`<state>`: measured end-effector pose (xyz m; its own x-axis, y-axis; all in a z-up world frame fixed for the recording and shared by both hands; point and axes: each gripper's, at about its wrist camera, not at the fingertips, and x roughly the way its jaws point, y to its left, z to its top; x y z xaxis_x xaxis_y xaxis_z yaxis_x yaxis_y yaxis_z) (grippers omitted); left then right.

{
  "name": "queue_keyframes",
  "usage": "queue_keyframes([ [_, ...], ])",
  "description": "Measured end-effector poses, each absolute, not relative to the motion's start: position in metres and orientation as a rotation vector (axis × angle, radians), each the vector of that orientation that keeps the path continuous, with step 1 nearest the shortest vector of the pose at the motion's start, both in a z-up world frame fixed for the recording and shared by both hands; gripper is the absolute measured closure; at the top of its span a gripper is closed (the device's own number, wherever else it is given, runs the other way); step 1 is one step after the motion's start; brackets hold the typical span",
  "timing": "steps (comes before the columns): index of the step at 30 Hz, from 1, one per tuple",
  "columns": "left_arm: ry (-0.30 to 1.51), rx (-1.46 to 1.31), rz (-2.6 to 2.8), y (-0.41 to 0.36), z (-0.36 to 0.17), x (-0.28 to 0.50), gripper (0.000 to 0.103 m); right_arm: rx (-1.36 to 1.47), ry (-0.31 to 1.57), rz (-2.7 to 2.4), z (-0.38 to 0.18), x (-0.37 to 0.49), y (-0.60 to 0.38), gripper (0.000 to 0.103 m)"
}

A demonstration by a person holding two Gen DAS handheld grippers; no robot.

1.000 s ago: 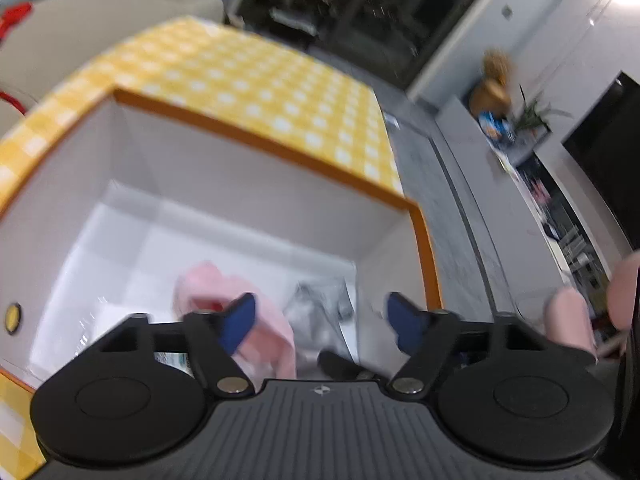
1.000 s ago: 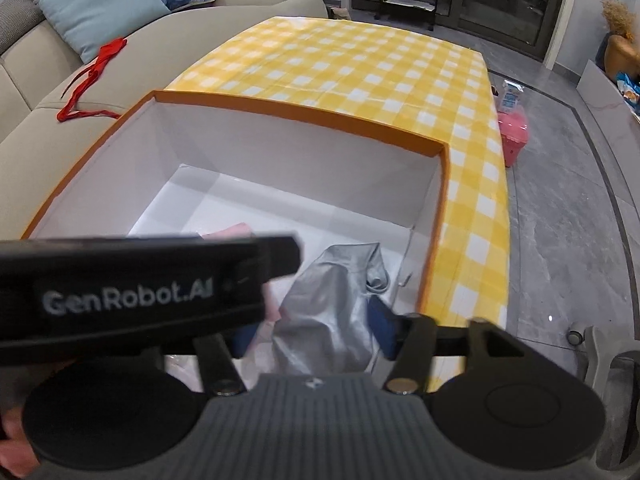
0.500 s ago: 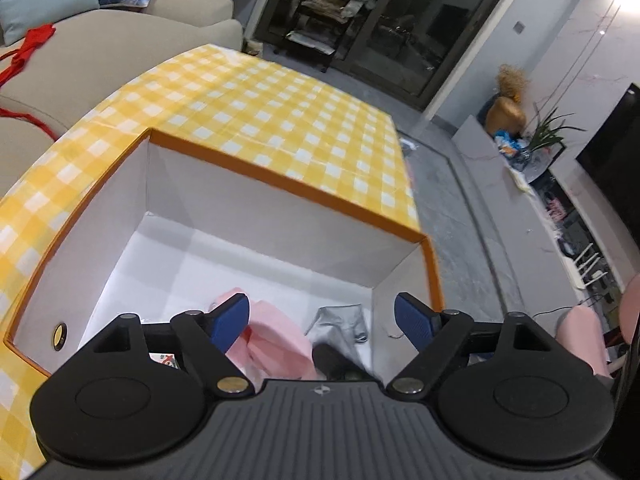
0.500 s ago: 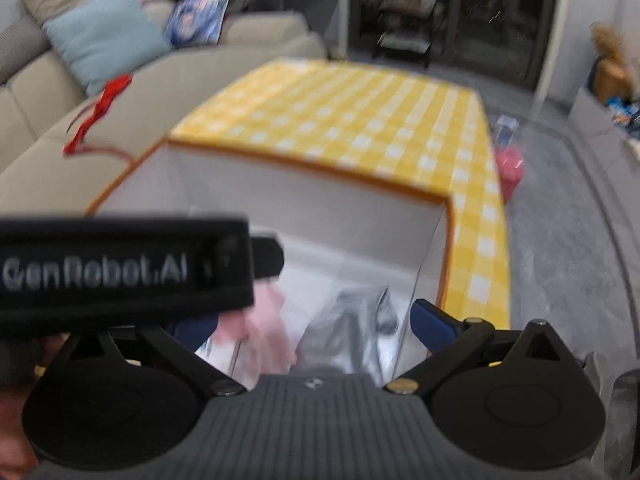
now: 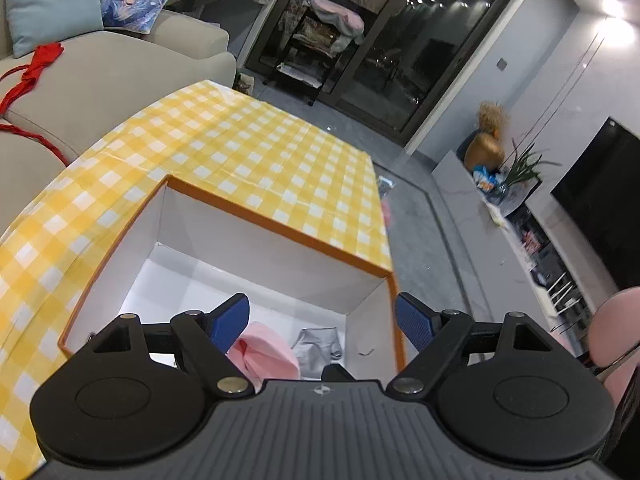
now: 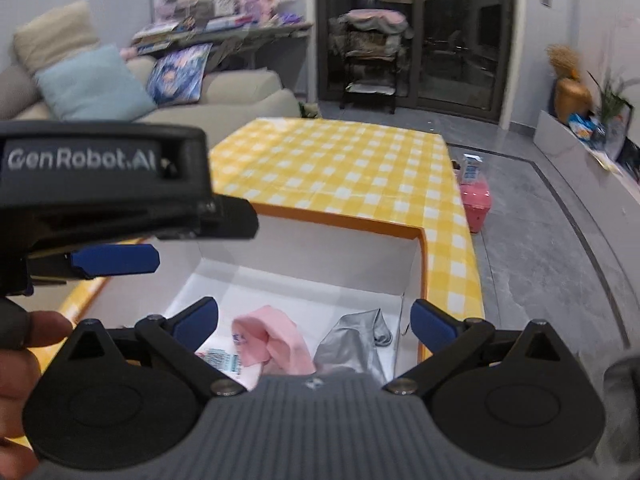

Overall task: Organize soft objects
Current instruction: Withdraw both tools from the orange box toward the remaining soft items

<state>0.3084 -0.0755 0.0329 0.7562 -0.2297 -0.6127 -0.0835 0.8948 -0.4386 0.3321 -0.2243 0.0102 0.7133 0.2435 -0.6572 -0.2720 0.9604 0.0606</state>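
Both claws hover above the open white cardboard box with orange rim (image 5: 276, 236), which sits at the near right corner of the table covered in yellow-and-white checked cloth (image 5: 248, 152). Left claw (image 5: 322, 322): blue pads wide apart, nothing held. Right claw (image 6: 314, 322): also spread wide, empty.

Inside the box, at its near right corner, 2 soft items lie on the floor: a pink folded fabric piece (image 6: 276, 340) and, just to its right and seemingly touching it, a crumpled silver-grey fabric piece (image 6: 352, 344). A printed label or packet (image 6: 220, 360) shows beside the pink one; too blurred to read.

Step, as judged: a drop-off into the box looks finished, with both items in and nothing gripped. Next move likely calls for locating another soft item; none visible on the cloth, so the claws would need to turn away from the box.

Room: beige sofa (image 5: 120, 68) along the table's far left side with a light blue cushion (image 5: 48, 0) and a red ribbon (image 5: 28, 76), dark glass doors (image 5: 400, 40) behind, grey tiled floor (image 5: 432, 240), a pink container (image 6: 476, 204) on the floor off the right edge.
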Motion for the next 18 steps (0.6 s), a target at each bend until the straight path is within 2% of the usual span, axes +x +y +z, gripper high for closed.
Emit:
queue_keyframes([
  [5, 0.703, -0.414, -0.067, -0.079, 0.056, 0.288, 0.007, 0.073, 0.698, 0.260, 0.024, 0.298, -0.230, 0.003],
  [18, 0.733, -0.292, -0.037, -0.103, 0.081, 0.220, 0.007, 0.107, 0.703, 0.234, 0.043, 0.223, -0.234, 0.003],
])
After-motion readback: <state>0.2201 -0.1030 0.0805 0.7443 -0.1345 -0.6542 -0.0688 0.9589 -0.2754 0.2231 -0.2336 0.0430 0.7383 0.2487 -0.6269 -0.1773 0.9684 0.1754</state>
